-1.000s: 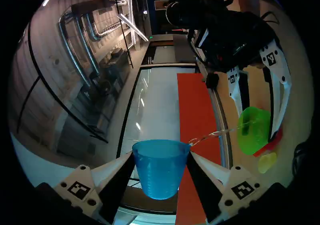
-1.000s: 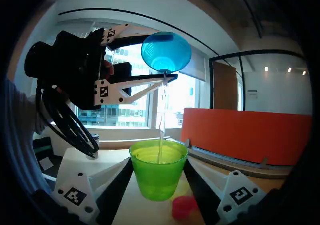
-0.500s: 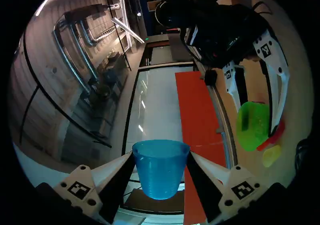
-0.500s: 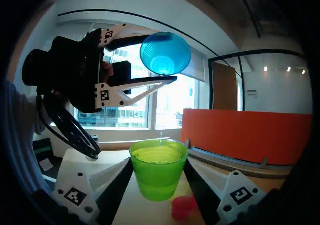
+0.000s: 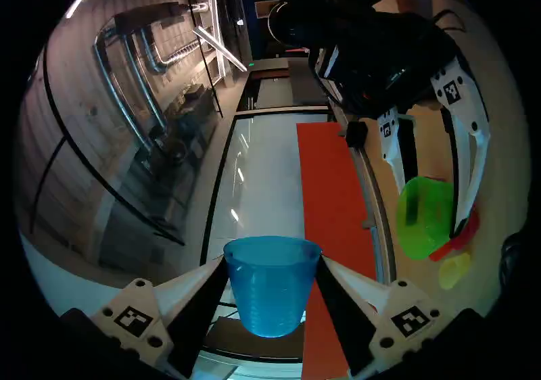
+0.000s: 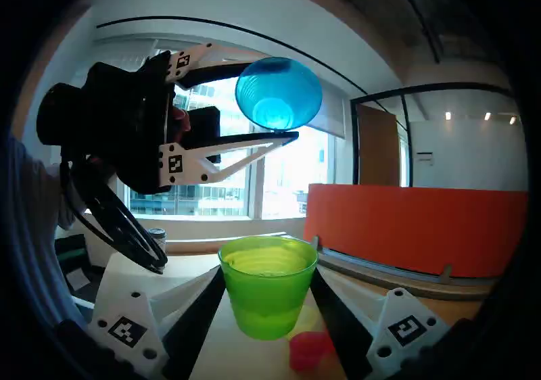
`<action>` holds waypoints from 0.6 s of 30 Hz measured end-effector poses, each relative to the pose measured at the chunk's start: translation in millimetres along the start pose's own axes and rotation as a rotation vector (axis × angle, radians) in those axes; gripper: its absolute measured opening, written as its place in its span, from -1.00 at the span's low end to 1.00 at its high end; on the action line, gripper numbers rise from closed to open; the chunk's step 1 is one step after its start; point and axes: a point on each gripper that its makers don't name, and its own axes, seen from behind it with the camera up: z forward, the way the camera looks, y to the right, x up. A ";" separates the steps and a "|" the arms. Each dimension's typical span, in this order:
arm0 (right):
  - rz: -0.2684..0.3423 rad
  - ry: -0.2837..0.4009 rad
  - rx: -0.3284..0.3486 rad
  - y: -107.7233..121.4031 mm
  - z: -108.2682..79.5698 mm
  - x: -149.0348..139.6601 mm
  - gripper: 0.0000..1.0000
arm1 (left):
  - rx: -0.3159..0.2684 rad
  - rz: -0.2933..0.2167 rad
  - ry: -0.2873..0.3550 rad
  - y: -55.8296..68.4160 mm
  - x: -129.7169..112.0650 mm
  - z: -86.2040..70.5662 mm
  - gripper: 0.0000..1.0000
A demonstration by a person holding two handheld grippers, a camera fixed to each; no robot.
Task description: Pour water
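My left gripper (image 5: 272, 278) is shut on a blue translucent cup (image 5: 272, 284), tipped on its side. In the right gripper view that blue cup (image 6: 278, 93) hangs high between the left gripper's white fingers (image 6: 223, 151), mouth facing the camera, no water falling from it. My right gripper (image 6: 267, 292) is shut on a green cup (image 6: 267, 292) held upright with water in its lower part. The left gripper view shows the green cup (image 5: 425, 216) at the right, between the right gripper's fingers (image 5: 470, 136), below the blue cup's rim level.
An orange partition (image 6: 419, 228) runs along the desk's far side. A small red cup (image 6: 310, 349) and a yellow one (image 5: 452, 270) lie on the wooden desk (image 6: 257, 356) beneath the green cup. Windows (image 6: 223, 177) stand behind; a person's sleeve (image 6: 30, 245) is at left.
A thin stream of water ran from the blue cup into the green one a second ago; it thinned to drips and has stopped. The blue cup has tilted back slightly.
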 end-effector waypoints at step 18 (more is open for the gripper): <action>0.011 0.024 -0.016 7.7 -5.5 6.7 0.74 | -0.008 -0.431 -0.049 13.3 -23.1 1.5 0.72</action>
